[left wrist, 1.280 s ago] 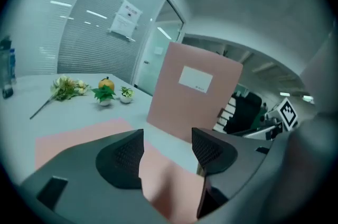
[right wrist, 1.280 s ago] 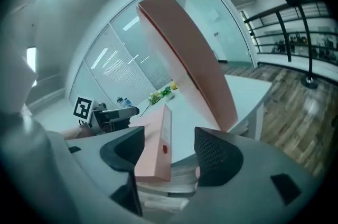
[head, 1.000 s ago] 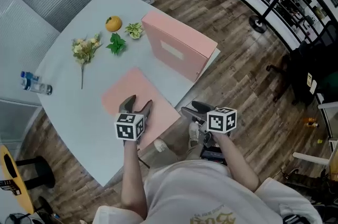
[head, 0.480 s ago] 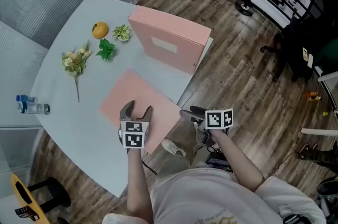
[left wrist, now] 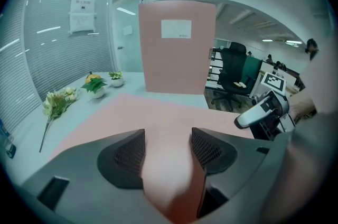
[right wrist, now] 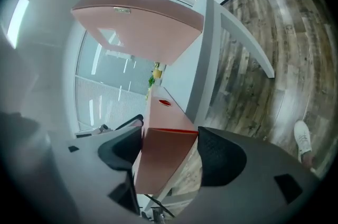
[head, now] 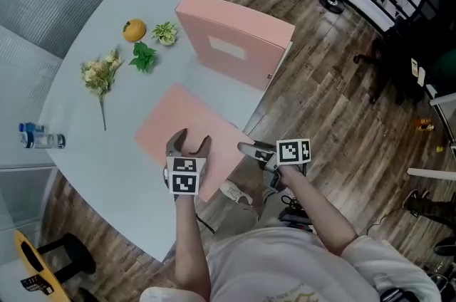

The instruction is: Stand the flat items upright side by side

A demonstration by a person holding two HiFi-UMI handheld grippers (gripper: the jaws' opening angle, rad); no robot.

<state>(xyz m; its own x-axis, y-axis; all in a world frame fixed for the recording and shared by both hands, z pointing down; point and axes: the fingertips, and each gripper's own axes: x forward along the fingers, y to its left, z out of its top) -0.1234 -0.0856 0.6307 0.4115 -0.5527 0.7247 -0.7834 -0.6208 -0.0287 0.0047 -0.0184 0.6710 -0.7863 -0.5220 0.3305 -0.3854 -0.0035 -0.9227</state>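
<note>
On lying folder (right wrist: 161, 162) spine, perhaps finger hole (right wrist: 165, 103)

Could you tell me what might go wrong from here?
The flat pink file lies at the table edge, its spine between the jaws of the right gripper, which have just been opening and aren't gripping: it could slide off. The left gripper hovers open above it, so tipping it up may knock the upright file.

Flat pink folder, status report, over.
Left gripper open above flat pink folder. Right gripper just been opening, folder edge between jaws. Upright pink folder stands apart beyond.
</note>
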